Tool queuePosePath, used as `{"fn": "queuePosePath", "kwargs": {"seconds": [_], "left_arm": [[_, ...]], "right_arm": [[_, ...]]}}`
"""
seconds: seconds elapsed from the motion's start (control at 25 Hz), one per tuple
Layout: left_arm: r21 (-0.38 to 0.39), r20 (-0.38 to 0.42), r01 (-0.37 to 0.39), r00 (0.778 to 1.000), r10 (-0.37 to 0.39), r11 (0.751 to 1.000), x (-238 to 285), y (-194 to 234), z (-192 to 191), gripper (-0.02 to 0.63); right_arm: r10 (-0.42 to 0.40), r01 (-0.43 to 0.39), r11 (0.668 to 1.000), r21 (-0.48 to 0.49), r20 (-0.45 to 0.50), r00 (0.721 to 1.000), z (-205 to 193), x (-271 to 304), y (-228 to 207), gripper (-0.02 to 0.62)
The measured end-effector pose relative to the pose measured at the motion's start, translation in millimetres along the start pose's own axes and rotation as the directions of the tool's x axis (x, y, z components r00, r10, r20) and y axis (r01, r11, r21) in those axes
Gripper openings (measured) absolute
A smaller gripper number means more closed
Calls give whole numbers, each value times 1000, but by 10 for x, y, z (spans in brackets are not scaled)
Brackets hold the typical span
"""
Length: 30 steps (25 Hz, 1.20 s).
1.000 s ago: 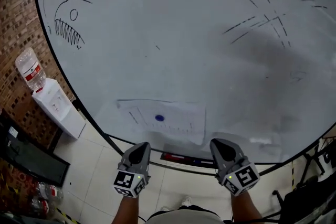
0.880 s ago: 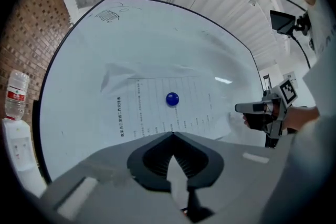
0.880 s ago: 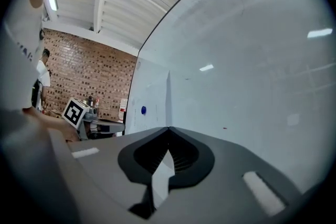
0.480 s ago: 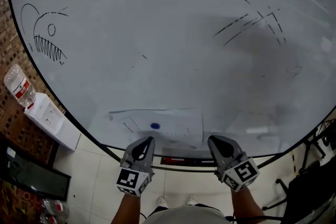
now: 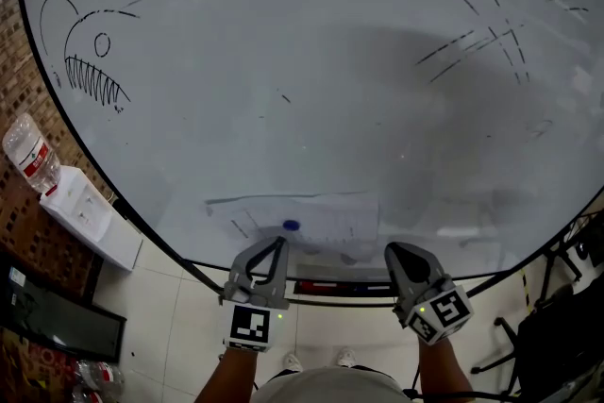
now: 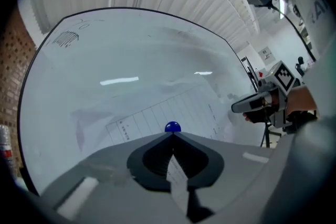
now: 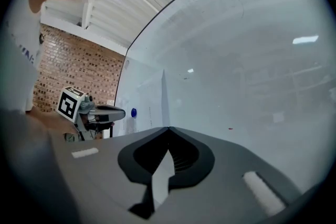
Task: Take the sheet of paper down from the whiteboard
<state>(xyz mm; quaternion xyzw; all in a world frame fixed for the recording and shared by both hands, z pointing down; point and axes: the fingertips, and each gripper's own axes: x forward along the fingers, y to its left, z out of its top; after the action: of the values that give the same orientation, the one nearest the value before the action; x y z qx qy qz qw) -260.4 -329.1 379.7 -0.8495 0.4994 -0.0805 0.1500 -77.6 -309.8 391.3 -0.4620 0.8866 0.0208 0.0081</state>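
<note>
A sheet of paper (image 5: 311, 214) with a printed table hangs low on the whiteboard (image 5: 311, 61), pinned by a blue round magnet (image 5: 291, 226). My left gripper (image 5: 276, 246) is shut and empty, its tip just below the magnet. In the left gripper view the magnet (image 6: 172, 126) sits right over the closed tip (image 6: 172, 135), with the paper (image 6: 157, 110) behind it. My right gripper (image 5: 400, 251) is shut and empty, in front of bare board to the right of the sheet. Its view shows the paper (image 7: 163, 94) edge-on, the magnet (image 7: 133, 112) and the left gripper (image 7: 102, 112).
A fish sketch (image 5: 90, 61) and pen strokes (image 5: 477, 38) mark the board. A marker ledge (image 5: 330, 286) runs under the sheet. A water dispenser (image 5: 85, 212) with a bottle (image 5: 26, 156) stands by the brick wall (image 5: 17, 24) at left. Black stands (image 5: 557, 307) crowd the lower right.
My left gripper has risen toward the blue magnet and rolled, so its marker cube now faces the head camera squarely. The right gripper has barely moved.
</note>
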Motion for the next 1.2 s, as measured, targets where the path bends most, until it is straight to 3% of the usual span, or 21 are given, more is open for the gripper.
{"fn": "queuePosePath", "kwargs": {"seconds": [0.28,0.4,0.72,1.2], "left_arm": [[73,-4,-26,1000,26,997,141,-48,126,148],[85,5,-48,999,48,995,198,-83,145,175],[70,-57,-162,984,166,984,240,-14,-72,158],[69,-54,-155,986,158,986,258,-27,0,127]], "right_arm": [[7,-7,1000,6,-22,1000,-73,-66,28,6],[5,-4,1000,14,-21,1000,-83,-90,20,6],[27,-26,999,18,-25,999,-107,-95,55,6],[57,-55,997,45,-45,997,-201,-22,74,6]]}}
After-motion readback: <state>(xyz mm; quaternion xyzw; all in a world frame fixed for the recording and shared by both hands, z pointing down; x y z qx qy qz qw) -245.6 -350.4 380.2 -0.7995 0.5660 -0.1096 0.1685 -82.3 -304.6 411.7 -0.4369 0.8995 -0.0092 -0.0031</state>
